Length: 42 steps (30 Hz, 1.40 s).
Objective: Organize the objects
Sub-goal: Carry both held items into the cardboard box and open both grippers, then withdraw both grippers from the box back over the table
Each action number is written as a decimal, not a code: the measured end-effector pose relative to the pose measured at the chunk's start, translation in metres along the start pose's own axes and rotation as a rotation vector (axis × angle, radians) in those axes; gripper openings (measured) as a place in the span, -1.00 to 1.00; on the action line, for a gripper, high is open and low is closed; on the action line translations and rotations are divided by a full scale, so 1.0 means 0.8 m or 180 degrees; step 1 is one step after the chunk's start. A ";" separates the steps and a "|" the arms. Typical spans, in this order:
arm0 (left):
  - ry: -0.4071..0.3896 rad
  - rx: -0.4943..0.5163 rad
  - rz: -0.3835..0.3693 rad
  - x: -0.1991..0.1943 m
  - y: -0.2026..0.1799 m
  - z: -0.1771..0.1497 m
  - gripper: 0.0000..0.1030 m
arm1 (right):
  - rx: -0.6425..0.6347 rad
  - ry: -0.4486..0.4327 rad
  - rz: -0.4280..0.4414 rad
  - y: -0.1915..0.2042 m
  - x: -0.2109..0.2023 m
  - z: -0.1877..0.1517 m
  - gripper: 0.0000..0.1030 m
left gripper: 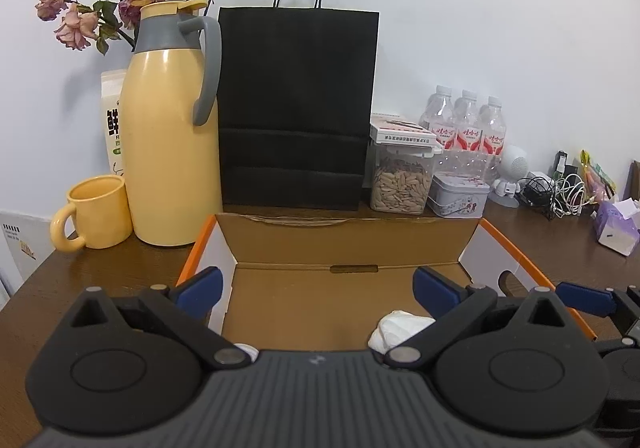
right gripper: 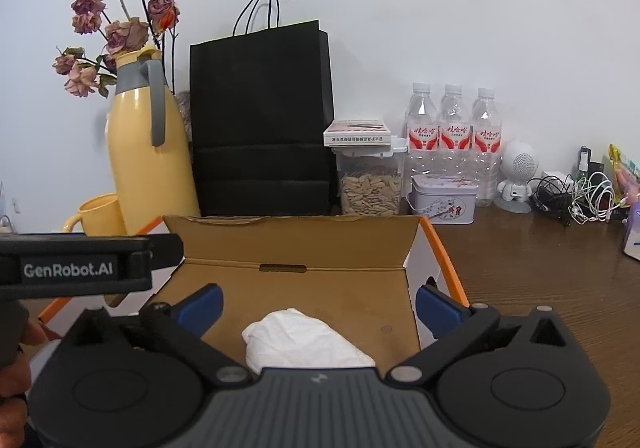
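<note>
Gaping wide, both tongs [left gripper: 316, 286] [right gripper: 318, 306] hover over white cloth [right gripper: 300, 340] inside cardboard box [right gripper: 296, 244]

white crumpled cloth [right gripper: 300, 340], inside open cardboard box [right gripper: 296, 240]

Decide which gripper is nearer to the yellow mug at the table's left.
Left. The left gripper hangs open over the cardboard box's left part, closer to the yellow mug; the right gripper is open further right, above the white wad.
</note>
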State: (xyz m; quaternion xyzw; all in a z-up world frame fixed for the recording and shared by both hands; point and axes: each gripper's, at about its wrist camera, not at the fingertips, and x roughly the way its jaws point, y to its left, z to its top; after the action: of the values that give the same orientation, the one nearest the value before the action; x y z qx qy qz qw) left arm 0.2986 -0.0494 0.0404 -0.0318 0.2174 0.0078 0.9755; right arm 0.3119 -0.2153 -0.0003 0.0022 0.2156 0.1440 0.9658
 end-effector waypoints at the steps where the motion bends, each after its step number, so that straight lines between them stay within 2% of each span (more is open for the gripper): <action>1: -0.0006 0.0001 0.0002 -0.001 0.000 0.000 1.00 | -0.0008 0.0007 0.0001 0.001 0.000 0.000 1.00; 17: -0.0110 -0.0010 -0.0057 -0.024 0.000 0.005 1.00 | -0.0060 -0.0146 0.0014 0.005 -0.028 0.004 1.00; 31: -0.0331 -0.0008 -0.0126 -0.134 0.024 -0.016 1.00 | -0.0254 -0.0381 0.0088 0.014 -0.115 -0.005 1.00; 42: -0.0299 0.0115 -0.0093 -0.209 0.048 -0.055 1.00 | -0.0361 -0.0213 0.0076 0.011 -0.194 -0.057 1.00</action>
State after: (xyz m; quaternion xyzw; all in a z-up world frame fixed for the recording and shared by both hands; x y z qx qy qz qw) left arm 0.1273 -0.0140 0.0696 -0.0169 0.1709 -0.0089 0.9851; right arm 0.1563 -0.2524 0.0232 -0.0451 0.1746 0.1674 0.9693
